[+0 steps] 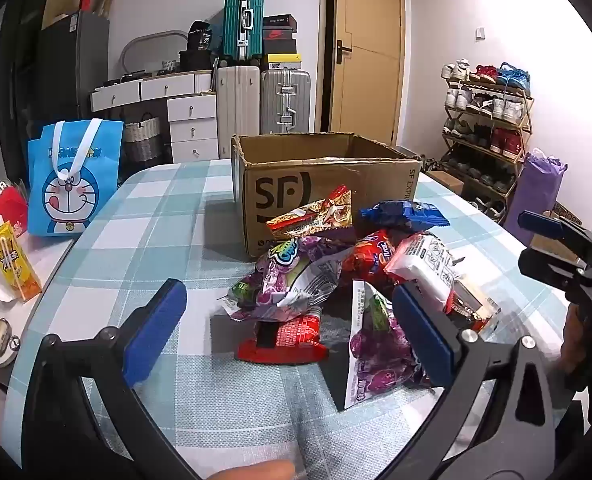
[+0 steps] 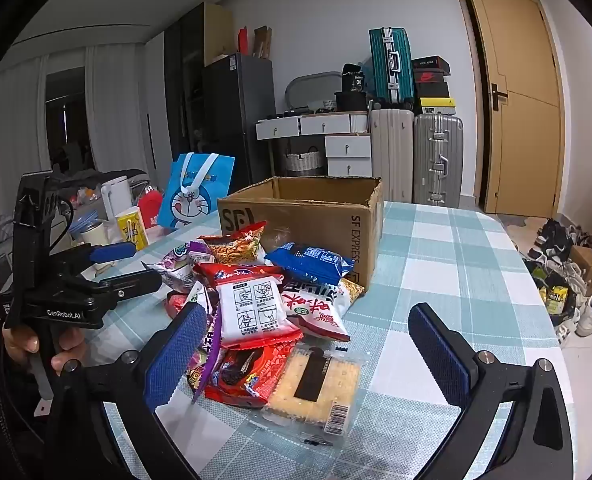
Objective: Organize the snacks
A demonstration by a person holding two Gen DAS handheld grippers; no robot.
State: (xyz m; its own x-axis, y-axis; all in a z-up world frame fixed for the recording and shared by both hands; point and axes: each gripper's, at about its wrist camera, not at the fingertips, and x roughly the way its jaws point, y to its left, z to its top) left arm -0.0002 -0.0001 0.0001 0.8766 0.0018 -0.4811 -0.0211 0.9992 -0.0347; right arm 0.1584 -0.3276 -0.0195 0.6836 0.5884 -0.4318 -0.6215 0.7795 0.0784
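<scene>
A: On the checked tablecloth (image 2: pixel 456 264), item one: a heap of snack packets (image 2: pixel 264 312), lying loose against the near side of an open cardboard box (image 2: pixel 320 208) printed "SF".

B: Contents of the heap?

A: Top of the pile, a blue packet (image 2: pixel 310 262) and an orange noodle packet (image 2: pixel 236 242), both touching the box wall. Below them, a white packet with printed diagrams (image 2: pixel 256 312), a red packet (image 2: pixel 244 376), and a clear pack of crackers (image 2: pixel 316 384) lying flat at the near edge. From the left wrist view, two purple grape packets (image 1: pixel 280 280) and a flat red packet (image 1: pixel 288 340) on the cloth.

B: Anything inside the box?

A: Cannot tell; its interior is hidden from both views.

B: Grippers?

A: Left gripper (image 1: pixel 292 336): jaws spread wide, nothing between the pads, hovering over the near side of the heap. Right gripper (image 2: pixel 308 360): jaws likewise wide apart, holding nothing, with the crackers and red packet lying on the cloth between its fingers.

B: Surroundings?

A: A blue cartoon tote bag (image 1: pixel 74 176) stands beyond the table's left edge, with a yellow drink carton (image 1: pixel 10 260) near it. Suitcases (image 2: pixel 436 160) and a wooden door (image 2: pixel 524 100) stand at the far wall.
</scene>
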